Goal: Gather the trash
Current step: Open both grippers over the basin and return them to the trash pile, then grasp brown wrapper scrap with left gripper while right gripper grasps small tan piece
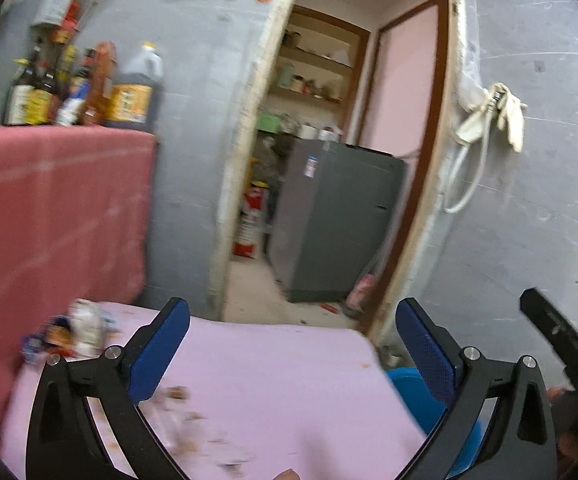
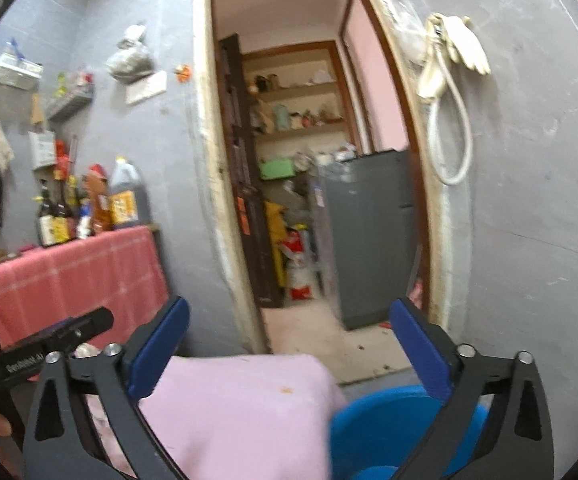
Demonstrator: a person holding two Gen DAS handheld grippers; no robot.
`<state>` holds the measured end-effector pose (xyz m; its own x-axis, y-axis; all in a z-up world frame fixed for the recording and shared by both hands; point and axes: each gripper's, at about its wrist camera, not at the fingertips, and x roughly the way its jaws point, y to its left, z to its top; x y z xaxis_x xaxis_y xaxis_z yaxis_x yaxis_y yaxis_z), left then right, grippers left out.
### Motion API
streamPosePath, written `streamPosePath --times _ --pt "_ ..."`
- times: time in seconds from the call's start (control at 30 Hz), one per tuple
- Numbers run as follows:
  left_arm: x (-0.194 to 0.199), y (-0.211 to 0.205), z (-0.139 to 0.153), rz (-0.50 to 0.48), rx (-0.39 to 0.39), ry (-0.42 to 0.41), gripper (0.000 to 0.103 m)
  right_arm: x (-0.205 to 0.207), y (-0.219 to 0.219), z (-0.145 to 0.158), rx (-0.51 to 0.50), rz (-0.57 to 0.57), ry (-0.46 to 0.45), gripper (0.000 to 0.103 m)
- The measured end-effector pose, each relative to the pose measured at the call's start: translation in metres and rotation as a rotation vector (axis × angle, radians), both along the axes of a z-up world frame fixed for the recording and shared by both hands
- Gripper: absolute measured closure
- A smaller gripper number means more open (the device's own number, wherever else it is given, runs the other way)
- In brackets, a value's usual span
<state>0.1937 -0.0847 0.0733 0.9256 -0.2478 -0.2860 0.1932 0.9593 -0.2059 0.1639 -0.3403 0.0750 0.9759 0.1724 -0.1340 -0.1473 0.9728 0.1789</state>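
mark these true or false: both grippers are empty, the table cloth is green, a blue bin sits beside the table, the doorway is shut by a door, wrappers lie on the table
1. Both the left gripper and right gripper are open and empty: true.
2. The table cloth is green: false, it is pink.
3. A blue bin sits beside the table: true.
4. The doorway is shut: false, it stands open onto a storeroom.
5. Crumpled wrappers lie on the table: true.

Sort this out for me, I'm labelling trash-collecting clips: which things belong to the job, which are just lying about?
Job: wrappers, crumbs, blue bin.
Lying about: bottles, gloves, fridge, hose.
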Motion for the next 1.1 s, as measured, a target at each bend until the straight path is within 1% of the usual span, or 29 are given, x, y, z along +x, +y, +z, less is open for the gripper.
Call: streamPosePath --times 0.1,0.3,0.4,0.47,0.57,0.77,0.83,0.87,0.9,0.93,0.97,1.03,1.1 --pt "-0.012 0.021 -0.002 0.049 0.032 -0.01 0.002 0.0 0.022 0.001 0.003 0.05 -0.014 0.0" --pt "-0.037 0.065 -0.021 0.152 0.099 -0.005 0.002 0.002 0.06 -0.009 -0.003 0.114 -0.011 0.0" --pt "-0.042 0.081 -0.034 0.187 0.131 0.02 0.002 0.005 0.074 -0.017 -0.005 0.142 0.011 0.0" --pt "-0.046 0.091 -0.044 0.198 0.129 0.046 0.002 0.007 0.084 -0.023 -0.015 0.165 0.027 0.0" --pt "-0.047 0.102 -0.056 0.194 0.11 0.091 0.002 0.015 0.099 -0.032 -0.04 0.199 0.07 0.0" --pt "-0.04 0.111 -0.07 0.162 0.107 0.147 0.002 0.044 0.122 -0.052 -0.083 0.279 0.206 0.001" --pt "-0.037 0.114 -0.075 0.161 0.1 0.172 0.003 0.049 0.127 -0.058 -0.088 0.298 0.238 0.004" --pt "-0.034 0.118 -0.08 0.164 0.09 0.192 0.003 0.053 0.13 -0.06 -0.094 0.309 0.255 0.012" --pt "-0.03 0.121 -0.082 0.168 0.081 0.211 0.007 0.057 0.133 -0.063 -0.101 0.321 0.282 0.02" --pt "-0.028 0.124 -0.083 0.171 0.075 0.227 0.012 0.06 0.135 -0.066 -0.106 0.33 0.302 0.022" --pt "-0.024 0.128 -0.087 0.171 0.064 0.254 0.015 0.064 0.138 -0.07 -0.109 0.34 0.329 0.025" --pt "-0.018 0.133 -0.094 0.176 0.044 0.297 0.026 0.071 0.143 -0.077 -0.107 0.36 0.372 0.033" --pt "-0.013 0.138 -0.099 0.164 0.017 0.327 0.031 0.078 0.149 -0.085 -0.117 0.372 0.422 0.038"
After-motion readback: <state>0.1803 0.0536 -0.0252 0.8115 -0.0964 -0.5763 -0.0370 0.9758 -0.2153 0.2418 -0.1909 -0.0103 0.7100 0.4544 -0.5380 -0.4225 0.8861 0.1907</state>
